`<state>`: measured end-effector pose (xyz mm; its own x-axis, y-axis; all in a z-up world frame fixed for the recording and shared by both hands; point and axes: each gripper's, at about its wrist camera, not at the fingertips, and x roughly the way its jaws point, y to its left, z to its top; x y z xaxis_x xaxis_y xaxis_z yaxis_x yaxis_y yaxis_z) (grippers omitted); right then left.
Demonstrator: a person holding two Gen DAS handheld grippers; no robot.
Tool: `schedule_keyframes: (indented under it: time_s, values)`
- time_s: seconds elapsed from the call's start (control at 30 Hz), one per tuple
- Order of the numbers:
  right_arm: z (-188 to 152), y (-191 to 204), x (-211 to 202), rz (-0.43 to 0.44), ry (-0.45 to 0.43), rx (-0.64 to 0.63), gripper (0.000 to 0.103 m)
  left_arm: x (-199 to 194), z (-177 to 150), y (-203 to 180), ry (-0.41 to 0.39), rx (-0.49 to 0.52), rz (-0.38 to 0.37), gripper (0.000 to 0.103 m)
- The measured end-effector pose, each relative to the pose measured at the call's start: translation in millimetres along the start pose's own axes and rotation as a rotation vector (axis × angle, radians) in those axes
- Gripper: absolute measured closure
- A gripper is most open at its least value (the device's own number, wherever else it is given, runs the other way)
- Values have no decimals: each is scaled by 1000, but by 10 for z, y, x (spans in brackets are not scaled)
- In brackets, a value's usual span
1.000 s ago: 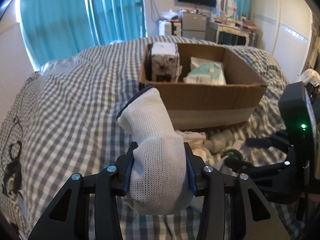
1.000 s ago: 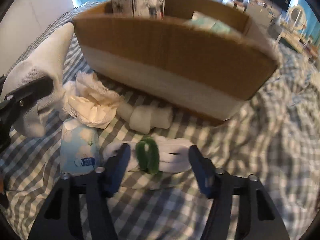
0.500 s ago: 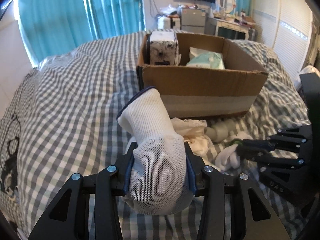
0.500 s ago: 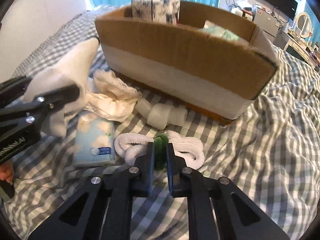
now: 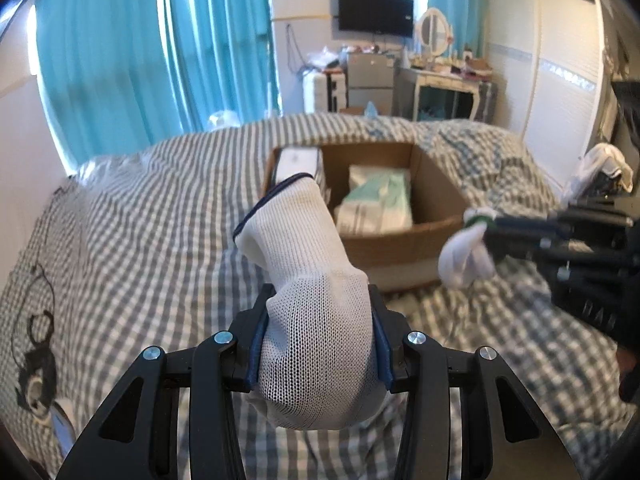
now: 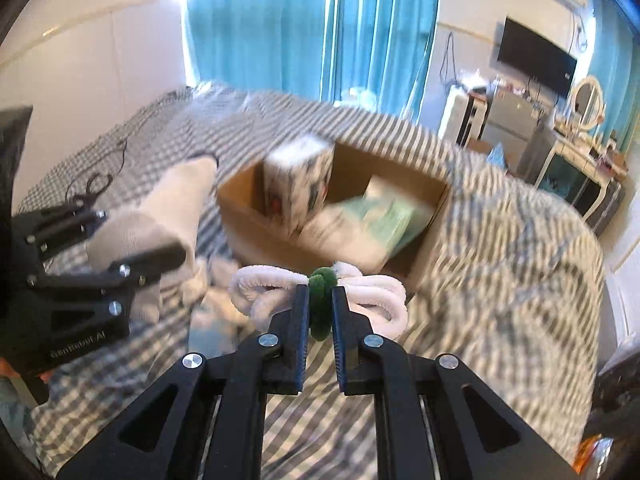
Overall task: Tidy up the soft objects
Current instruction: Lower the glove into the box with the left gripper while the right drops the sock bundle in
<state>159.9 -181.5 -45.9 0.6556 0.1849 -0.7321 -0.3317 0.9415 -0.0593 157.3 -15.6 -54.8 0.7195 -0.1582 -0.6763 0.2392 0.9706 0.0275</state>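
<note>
My left gripper (image 5: pixel 318 334) is shut on a white knit glove (image 5: pixel 308 288) with a dark cuff, held up above the checked bed; it also shows in the right wrist view (image 6: pixel 160 220). My right gripper (image 6: pixel 320 304) is shut on the green band of a white rope bundle (image 6: pixel 372 296), lifted in front of the cardboard box (image 6: pixel 432 216). The bundle shows in the left wrist view (image 5: pixel 464 256) beside the box (image 5: pixel 404 248). The box holds a patterned tissue pack (image 6: pixel 298 184) and a teal-and-white pack (image 5: pixel 378 200).
The grey checked bedspread (image 5: pixel 132 236) fills the foreground. White soft items (image 6: pixel 208 284) lie on the bed below the left gripper. Teal curtains (image 5: pixel 160 52), a TV and a dressing table stand behind the bed. A white cloth (image 5: pixel 604 164) lies at the right.
Both grippers have risen above the bed. The right gripper, which closed on the green band half a second ago, has lifted the rope bundle off the bed toward the box.
</note>
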Motion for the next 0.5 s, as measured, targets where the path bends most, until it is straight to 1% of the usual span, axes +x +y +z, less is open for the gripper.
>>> schedule_keyframes:
  time_s: [0.07, 0.2, 0.3, 0.37, 0.4, 0.5]
  values:
    - [163, -85, -71, -17, -23, -9, 93, 19, 143, 5, -10, 1, -4, 61]
    - [520, -255, -79, -35, -60, -24, 93, 125, 493, -27, -44, 25, 15, 61]
    - [747, -383, -16, -51, -74, -49, 93, 269, 751, -37, -52, 30, -2, 61]
    - [878, -472, 64, -48, -80, -54, 93, 421, 901, -58, -43, 39, -22, 61]
    - [969, -522, 138, -42, -80, -58, 93, 482, 939, -69, -37, 43, -24, 61]
    - [1078, -605, 364, -41, -60, -81, 93, 724, 1014, -145, -4, 74, -30, 60]
